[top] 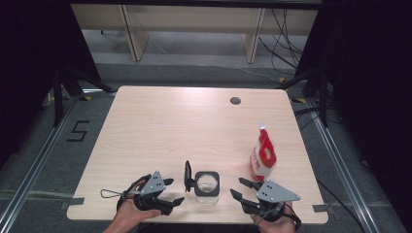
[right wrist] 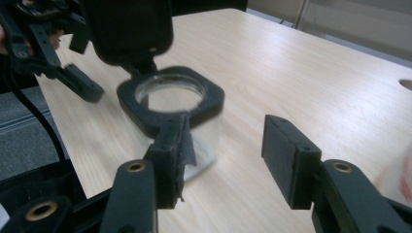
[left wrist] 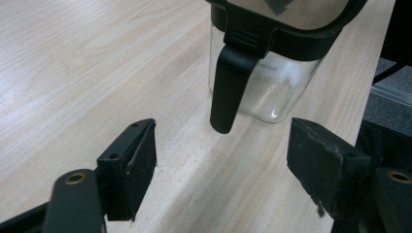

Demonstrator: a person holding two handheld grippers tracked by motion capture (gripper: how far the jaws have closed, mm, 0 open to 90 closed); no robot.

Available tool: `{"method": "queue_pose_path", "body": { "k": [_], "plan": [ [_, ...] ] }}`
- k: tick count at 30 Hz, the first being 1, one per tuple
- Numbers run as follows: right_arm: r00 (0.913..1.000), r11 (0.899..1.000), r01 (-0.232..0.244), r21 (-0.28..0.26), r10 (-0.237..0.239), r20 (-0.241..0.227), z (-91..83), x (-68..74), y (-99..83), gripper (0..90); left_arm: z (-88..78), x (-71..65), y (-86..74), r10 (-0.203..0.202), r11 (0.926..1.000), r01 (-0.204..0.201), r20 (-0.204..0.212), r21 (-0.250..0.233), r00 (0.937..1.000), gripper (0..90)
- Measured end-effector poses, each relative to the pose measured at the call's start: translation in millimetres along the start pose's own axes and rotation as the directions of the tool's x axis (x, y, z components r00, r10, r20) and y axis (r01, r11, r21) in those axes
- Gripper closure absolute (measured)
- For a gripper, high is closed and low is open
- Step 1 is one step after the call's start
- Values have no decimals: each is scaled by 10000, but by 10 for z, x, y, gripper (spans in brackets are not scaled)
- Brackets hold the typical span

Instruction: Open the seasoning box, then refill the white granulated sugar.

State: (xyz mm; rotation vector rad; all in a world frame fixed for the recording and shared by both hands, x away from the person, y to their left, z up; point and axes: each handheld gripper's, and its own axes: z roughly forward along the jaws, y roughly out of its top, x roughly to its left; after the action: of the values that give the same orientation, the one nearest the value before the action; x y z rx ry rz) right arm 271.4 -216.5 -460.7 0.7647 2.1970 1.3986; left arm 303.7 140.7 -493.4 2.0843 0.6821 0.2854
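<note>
A: The pale wooden table carries a clear jar at its near edge, lid flipped up, between two spread, empty claws.

B: The right claw should fetch the red-and-white pouch behind it while the left claw steadies the jar.

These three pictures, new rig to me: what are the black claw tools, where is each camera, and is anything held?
A person sits at a wooden table with a hand-held gripper in each hand: the left gripper and the right gripper. The wide picture comes from a camera above; the other two come from cameras riding on each gripper, looking along its fingers. Between them stands a clear jar with a black rim, its lid flipped open. A red and white pouch stands to the right. Both grippers are open; nothing is held.
</note>
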Motion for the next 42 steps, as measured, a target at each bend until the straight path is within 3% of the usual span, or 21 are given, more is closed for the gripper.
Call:
{"method": "queue_pose_path", "body": {
  "k": [4,5,10,13,15,17,18,22,24,25,27,28,30,31,32,35,36,37,39,40,42],
  "plan": [
    [9995,9994,-315,138,315,37,-69,-23,-61,501,-8,-13,-12,-120,9999,121,19,-68,9999,218],
    [9994,9994,-321,150,319,127,-100,-47,-95,490,-12,-19,-12,-320,9993,324,192,-172,9993,215],
    [9984,9985,-467,284,458,318,-140,-54,-154,474,-43,-36,3,-227,9994,231,169,-251,9996,208],
    [9969,9965,-728,414,714,346,-183,-61,-201,466,-48,-13,-12,-221,9996,220,-31,-170,9998,202],
    [9980,9975,-500,494,480,422,-201,-83,-214,466,-41,-4,-14,-362,9991,361,-39,-201,9993,200],
    [9971,9970,-605,483,582,481,-212,-92,-233,466,-31,0,-21,-521,9984,520,-62,-235,9986,194],
    [9958,9946,-770,696,732,555,-232,-87,-238,466,-36,7,-20,-427,9990,425,-136,-132,9990,191],
    [9943,9938,-904,653,863,631,-246,-116,-266,462,-23,25,-23,-278,9994,277,-78,-190,9996,181],
    [9933,9933,-954,655,907,721,-275,-136,-287,462,-9,25,-43,-660,9977,657,-204,-138,9976,180],
    [9920,9926,-1022,664,967,806,-290,-142,-294,462,-18,44,-47,-478,9988,479,-286,41,9984,180],
    [9919,9920,-996,775,929,868,-313,-148,-306,462,-13,44,-62,-548,9985,548,-319,-5,9980,180],
    [9872,9882,-1285,834,1194,1062,-334,-130,-312,462,-17,51,-67,-421,9991,422,-390,12,9984,180],
    [9874,9890,-1192,877,1088,1148,-349,-155,-327,462,-15,52,-69,-421,9991,422,-362,15,9985,180],
    [9858,9886,-1232,867,1119,1248,-359,-163,-333,460,-27,62,-71,-255,9992,267,-400,299,9989,180],
    [9849,9879,-1326,804,1223,1224,-357,-169,-342,458,-9,44,-81,-393,9992,398,-402,100,9984,180],
    [9803,9854,-1433,918,1286,1497,-380,-200,-361,451,2,30,-87,-307,9993,314,-381,179,9988,180],
    [9710,9758,-1973,945,1812,1563,-388,-172,-363,446,8,16,-88,-398,9991,402,-340,111,9986,180],
    [9762,9804,-1691,1015,1524,1544,-394,-209,-368,441,6,19,-85,-289,9995,292,-333,102,9990,180],
    [9737,9799,-1754,953,1584,1636,-394,-219,-375,430,5,17,-86,-377,9992,381,-362,115,9986,180],
    [9638,9748,-2006,978,1784,1983,-412,-238,-381,401,-2,38,-81,-210,9995,220,-424,236,9989,180],
    [9580,9752,-2032,881,1794,2238,-424,-287,-397,374,8,40,-81,-366,9992,371,-384,144,9986,179]
  ]
}}
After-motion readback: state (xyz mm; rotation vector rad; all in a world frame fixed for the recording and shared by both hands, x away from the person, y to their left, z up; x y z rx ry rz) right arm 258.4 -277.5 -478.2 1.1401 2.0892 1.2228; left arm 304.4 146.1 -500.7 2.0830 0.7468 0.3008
